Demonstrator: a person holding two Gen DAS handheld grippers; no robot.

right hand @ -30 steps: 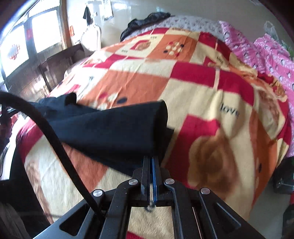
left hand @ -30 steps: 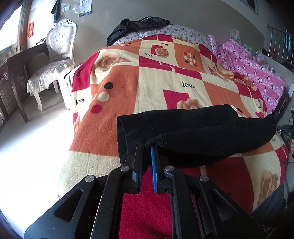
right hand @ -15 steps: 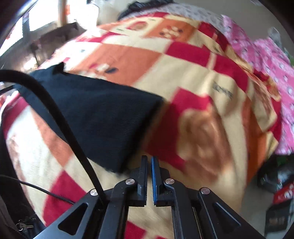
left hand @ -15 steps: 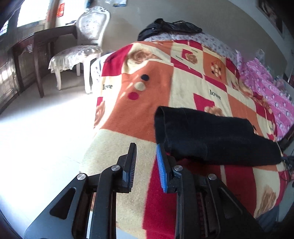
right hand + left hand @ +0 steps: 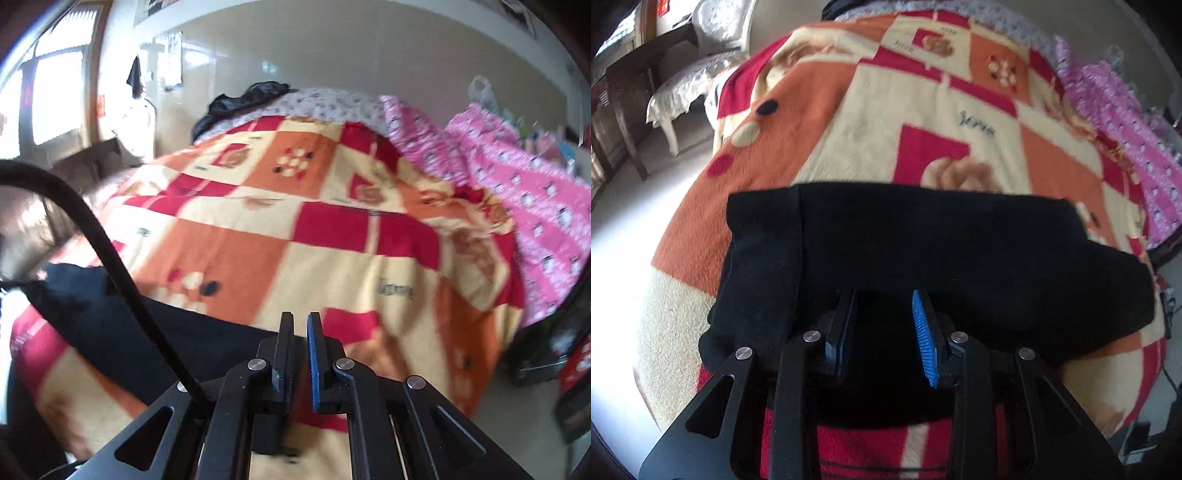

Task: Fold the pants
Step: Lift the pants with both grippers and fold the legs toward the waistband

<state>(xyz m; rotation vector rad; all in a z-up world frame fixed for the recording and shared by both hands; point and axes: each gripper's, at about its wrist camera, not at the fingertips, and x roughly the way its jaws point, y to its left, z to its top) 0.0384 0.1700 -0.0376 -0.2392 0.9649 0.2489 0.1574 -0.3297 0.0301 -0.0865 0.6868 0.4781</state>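
The black soft knit pants (image 5: 942,251) lie near the front edge of the checked red, orange and cream fleece blanket (image 5: 879,110), already folded into 1 broad band; a shorter fold seems left. The left gripper (image 5: 882,317) hovers over them, jaws apart, empty. The right gripper (image 5: 300,332) is lifted, with a narrow gap and nothing between.
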